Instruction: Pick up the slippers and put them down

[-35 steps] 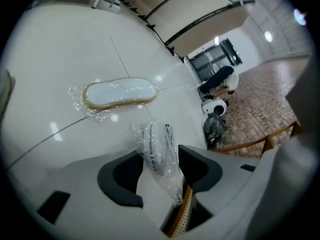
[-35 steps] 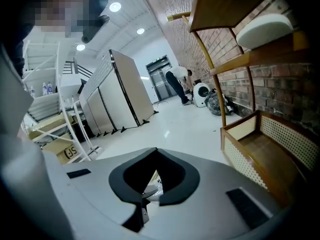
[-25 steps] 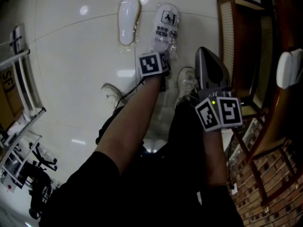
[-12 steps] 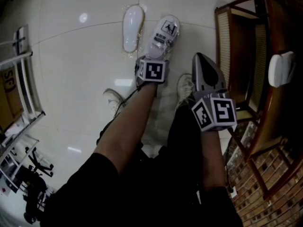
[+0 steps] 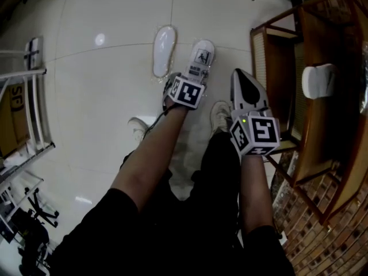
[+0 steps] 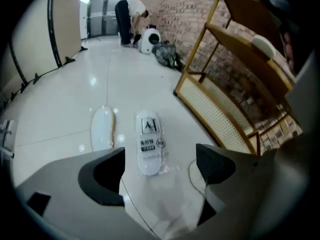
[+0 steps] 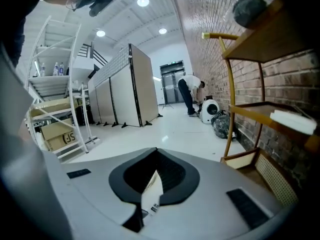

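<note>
My left tongs (image 6: 160,168) are released, jaws spread wide over the wrapped slipper (image 6: 149,143), which lies on the floor (image 6: 55,119) just beside the other slipper (image 6: 102,129). My right tongs (image 7: 155,176) are clenched, with a thin white sliver in their gap.

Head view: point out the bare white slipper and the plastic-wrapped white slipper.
Bare white slipper (image 5: 164,50), head view, middle of its sole.
Plastic-wrapped white slipper (image 5: 200,59), head view, on its printed label.
</note>
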`<state>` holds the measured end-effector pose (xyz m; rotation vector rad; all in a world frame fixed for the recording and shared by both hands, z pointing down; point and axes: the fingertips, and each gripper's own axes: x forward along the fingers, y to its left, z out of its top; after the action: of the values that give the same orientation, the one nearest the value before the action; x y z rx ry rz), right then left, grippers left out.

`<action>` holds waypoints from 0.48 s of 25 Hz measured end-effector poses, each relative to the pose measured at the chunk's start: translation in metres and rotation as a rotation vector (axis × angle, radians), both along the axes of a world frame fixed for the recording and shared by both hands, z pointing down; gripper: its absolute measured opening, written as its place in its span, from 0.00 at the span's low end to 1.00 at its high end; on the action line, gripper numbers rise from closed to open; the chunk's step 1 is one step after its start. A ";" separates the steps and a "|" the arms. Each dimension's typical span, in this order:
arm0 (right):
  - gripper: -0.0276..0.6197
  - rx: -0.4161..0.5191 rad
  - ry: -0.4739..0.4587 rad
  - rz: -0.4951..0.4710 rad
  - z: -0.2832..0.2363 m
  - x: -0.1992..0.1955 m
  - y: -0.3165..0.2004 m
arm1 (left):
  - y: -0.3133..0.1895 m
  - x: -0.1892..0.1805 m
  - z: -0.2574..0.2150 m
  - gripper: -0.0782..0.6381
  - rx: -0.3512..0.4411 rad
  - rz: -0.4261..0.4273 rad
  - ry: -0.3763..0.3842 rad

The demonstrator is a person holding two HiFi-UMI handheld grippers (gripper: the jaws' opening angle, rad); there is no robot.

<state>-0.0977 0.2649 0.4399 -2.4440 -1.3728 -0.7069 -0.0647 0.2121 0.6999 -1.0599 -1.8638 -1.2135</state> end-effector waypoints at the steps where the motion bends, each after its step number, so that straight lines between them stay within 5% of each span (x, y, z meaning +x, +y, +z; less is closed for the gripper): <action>1: 0.06 -0.011 -0.005 -0.001 -0.010 0.001 -0.001 | 0.007 0.006 -0.015 0.73 -0.031 -0.025 -0.004; 7: 0.05 -0.122 -0.011 -0.008 -0.082 0.011 0.000 | 0.057 0.040 -0.143 0.73 -0.361 -0.091 -0.022; 12: 0.06 -0.209 -0.014 0.006 -0.147 0.021 -0.022 | 0.065 0.094 -0.256 0.73 -0.572 -0.227 -0.021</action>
<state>-0.0769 0.2429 0.2927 -2.5952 -1.5295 -0.6070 0.0291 0.2774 0.4442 -1.6008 -2.2171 -0.8166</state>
